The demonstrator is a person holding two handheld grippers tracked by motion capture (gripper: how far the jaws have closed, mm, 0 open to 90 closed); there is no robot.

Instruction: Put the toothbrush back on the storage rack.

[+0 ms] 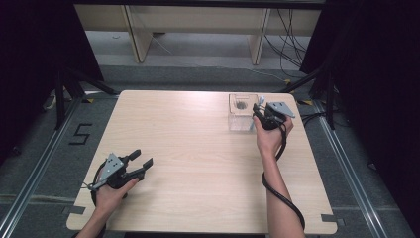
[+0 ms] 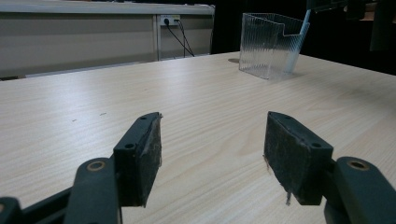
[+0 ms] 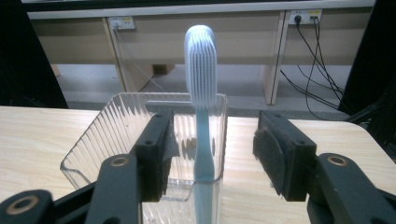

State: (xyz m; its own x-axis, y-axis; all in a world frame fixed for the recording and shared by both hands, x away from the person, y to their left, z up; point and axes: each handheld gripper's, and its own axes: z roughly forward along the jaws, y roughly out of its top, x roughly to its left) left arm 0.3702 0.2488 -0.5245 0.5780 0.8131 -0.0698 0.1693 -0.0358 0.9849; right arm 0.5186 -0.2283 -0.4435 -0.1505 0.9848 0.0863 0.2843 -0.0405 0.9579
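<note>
A pale blue toothbrush (image 3: 201,60) stands upright, head up, at the near wall of a clear ribbed plastic container (image 3: 107,135). My right gripper (image 3: 214,137) is open, one jaw on each side of the handle and neither touching it. From above, the container (image 1: 241,118) sits at the table's far right with the right gripper (image 1: 258,109) against its right side and the toothbrush (image 1: 261,99) tip just above. My left gripper (image 1: 142,157) rests open near the front left, nothing between its jaws. In the left gripper view (image 2: 212,135) the container (image 2: 264,44) and toothbrush (image 2: 302,32) stand far off.
The light wooden table (image 1: 198,163) is bare around the container. Behind it are wooden bench legs (image 1: 138,39), wall sockets and trailing cables (image 1: 292,44). Black stand legs (image 1: 69,84) flank the table; a "5" (image 1: 80,134) is marked on the floor at left.
</note>
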